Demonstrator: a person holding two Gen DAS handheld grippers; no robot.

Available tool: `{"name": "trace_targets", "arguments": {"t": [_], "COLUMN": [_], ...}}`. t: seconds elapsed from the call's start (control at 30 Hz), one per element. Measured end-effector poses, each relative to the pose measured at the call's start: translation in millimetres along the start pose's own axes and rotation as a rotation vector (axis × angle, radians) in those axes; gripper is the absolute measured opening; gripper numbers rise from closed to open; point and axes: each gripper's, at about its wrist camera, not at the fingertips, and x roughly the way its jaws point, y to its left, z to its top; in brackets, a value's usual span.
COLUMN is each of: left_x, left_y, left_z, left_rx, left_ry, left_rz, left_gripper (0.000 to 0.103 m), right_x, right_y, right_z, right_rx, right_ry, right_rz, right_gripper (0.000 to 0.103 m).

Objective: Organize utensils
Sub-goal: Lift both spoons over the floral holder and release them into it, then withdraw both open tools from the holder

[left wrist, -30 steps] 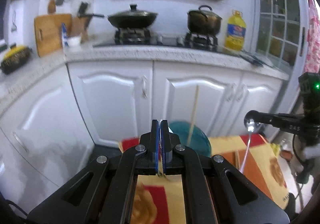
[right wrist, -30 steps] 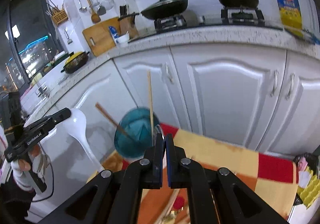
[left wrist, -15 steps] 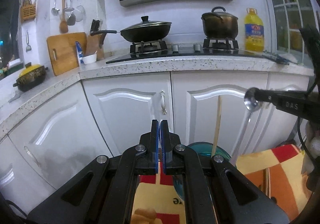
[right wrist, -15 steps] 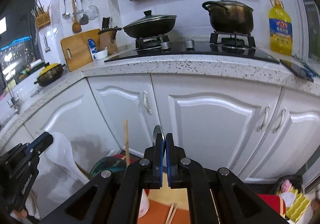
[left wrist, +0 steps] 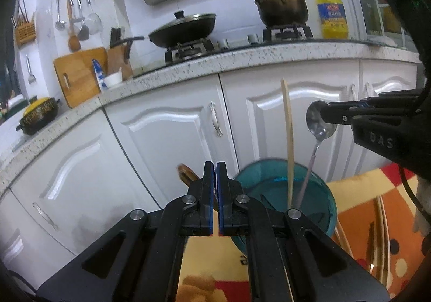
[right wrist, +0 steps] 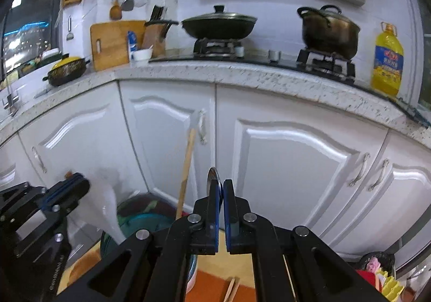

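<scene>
My right gripper is shut on a metal spoon by its bowl; the handle hangs down into a teal cup. The spoon's edge shows between my right jaws. A wooden stick stands upright in the cup, and a brown wooden piece leans beside it. My left gripper is shut, and in the right wrist view it holds a white ladle that hangs beside the cup.
A red, orange and yellow patterned cloth covers the table, with chopsticks lying on it. White cabinets stand behind, with a speckled counter, wok, pot and oil bottle.
Both grippers have risen and tilted up. The spoon's handle now reaches down into the teal cup, and the cup sits closer in front of my left gripper.
</scene>
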Motion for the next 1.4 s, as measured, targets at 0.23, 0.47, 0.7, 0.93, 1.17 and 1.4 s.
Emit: {"name": "trace_targets", "arguments": {"t": [0.23, 0.47, 0.7, 0.93, 1.17, 1.4], "left_x": [12, 16, 2, -23, -54, -65], "left_y": [-10, -14, -7, 0, -3, -20], "left_z": [-13, -12, -2, 3, 0, -13], "left_rx": [-0.020, -0.051, -0.117, -0.188, -0.228, -0.222], "left_ry": [0.096, 0.177, 0.212, 0.228, 0.217, 0.254], "left_rz": [-0.072, -0.146, -0.218, -0.244, -0.244, -0.243], "left_gripper": [0.001, 0.004, 0.033, 0.050, 0.053, 0.053], "right_x": [9, 16, -8, -37, -58, -75], "right_y": [-5, -23, -35, -44, -37, -36], "right_z": [-20, -38, -38, -59, -80, -100], "right_rx": [0.113, 0.250, 0.269, 0.250, 0.172, 0.213], "right_ry": [0.112, 0.196, 0.170, 0.187, 0.209, 0.230], "right_rz": [0.163, 0.285, 0.288, 0.181, 0.087, 0.055], "right_gripper": [0.008, 0.013, 0.027, 0.029, 0.037, 0.038]}}
